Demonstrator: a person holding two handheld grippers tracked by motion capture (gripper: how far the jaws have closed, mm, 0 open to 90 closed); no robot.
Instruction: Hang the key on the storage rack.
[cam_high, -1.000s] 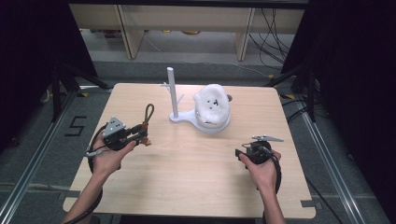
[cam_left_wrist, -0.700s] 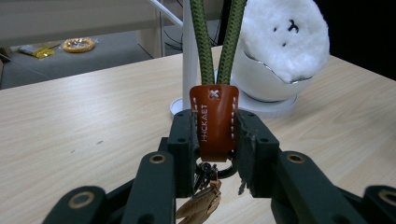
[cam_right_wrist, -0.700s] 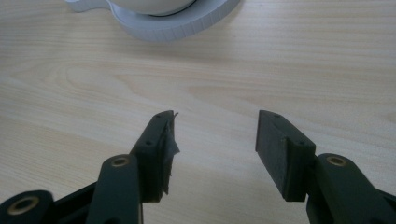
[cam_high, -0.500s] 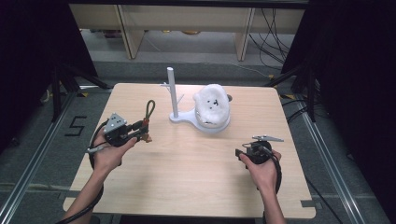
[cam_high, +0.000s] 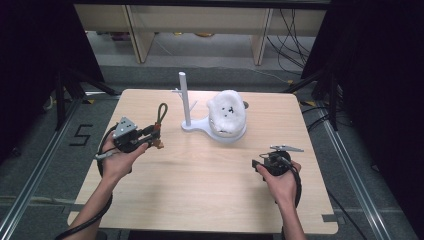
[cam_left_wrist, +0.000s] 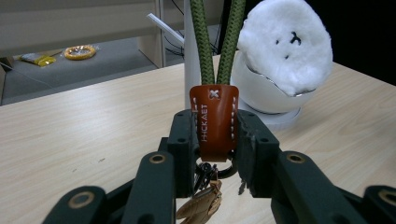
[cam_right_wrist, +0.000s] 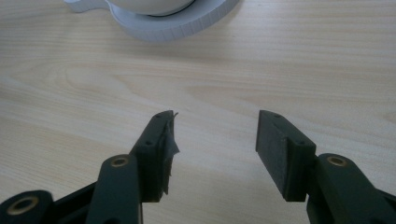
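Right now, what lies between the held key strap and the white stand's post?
In the high view, only bare tabletop lies between the key strap in the left gripper and the white stand.

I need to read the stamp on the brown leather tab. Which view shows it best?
The left gripper view: the leather tab sits close up between the left gripper jaws, stamped lettering legible, green cord loop rising from it. The high view shows it as a small brown speck.
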